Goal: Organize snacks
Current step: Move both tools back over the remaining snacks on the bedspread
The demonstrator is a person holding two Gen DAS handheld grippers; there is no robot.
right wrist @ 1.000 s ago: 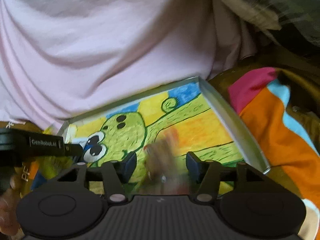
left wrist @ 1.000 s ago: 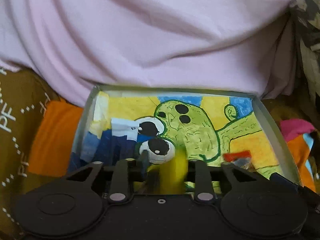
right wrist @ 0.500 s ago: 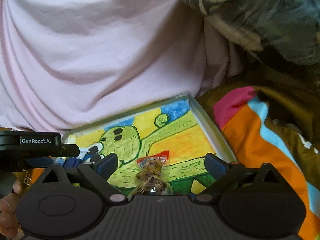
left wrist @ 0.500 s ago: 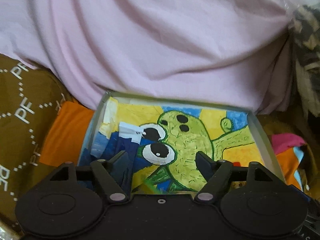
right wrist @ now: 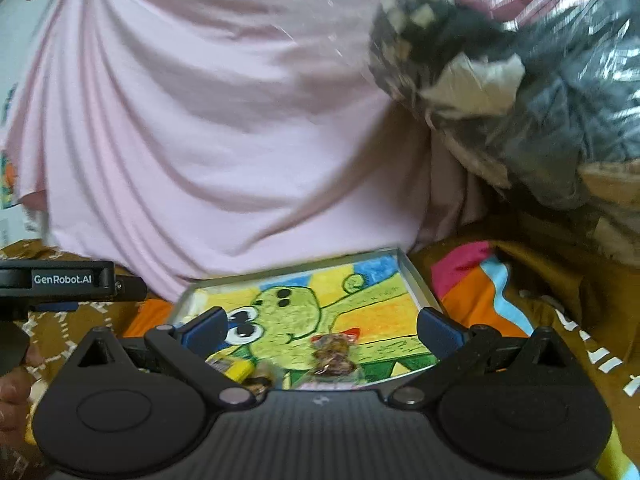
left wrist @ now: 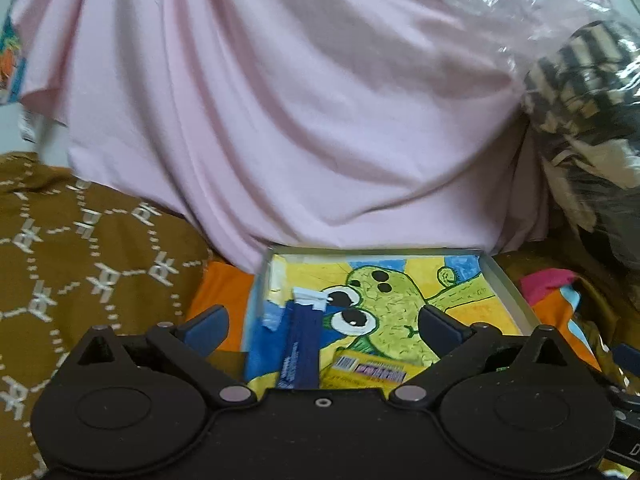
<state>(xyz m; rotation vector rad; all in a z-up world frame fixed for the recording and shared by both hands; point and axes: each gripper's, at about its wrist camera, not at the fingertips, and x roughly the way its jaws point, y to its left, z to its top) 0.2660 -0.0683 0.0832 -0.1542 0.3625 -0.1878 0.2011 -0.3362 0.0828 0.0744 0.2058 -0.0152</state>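
Note:
A shallow tray [left wrist: 508, 284] lined with a green cartoon drawing lies on the bed. In the left wrist view a dark blue stick packet [left wrist: 300, 348] and a yellow packet [left wrist: 368, 370] lie at its near end. My left gripper [left wrist: 324, 328] hovers just before them, jaws opening wide, with nothing pressed between the pads. In the right wrist view the tray [right wrist: 416, 284] holds a clear-wrapped brown snack [right wrist: 334, 354] with a red end, beside the yellow packet [right wrist: 236, 368]. My right gripper [right wrist: 320, 326] is above it, jaws opening, gripping nothing.
A pink cloth [left wrist: 300, 120] bulges right behind the tray. Brown patterned fabric [left wrist: 80, 260] lies on the left, and a bright striped cloth [right wrist: 480, 292] on the right. A crinkled plastic bag [right wrist: 540, 80] looms at upper right. The left gripper's body [right wrist: 60, 280] and a hand [right wrist: 12, 392] show at left.
Both grippers widened their jaws and drew back and up from the tray. The left let go of the yellow packet and the right let go of the clear-wrapped snack; both now lie in the tray.

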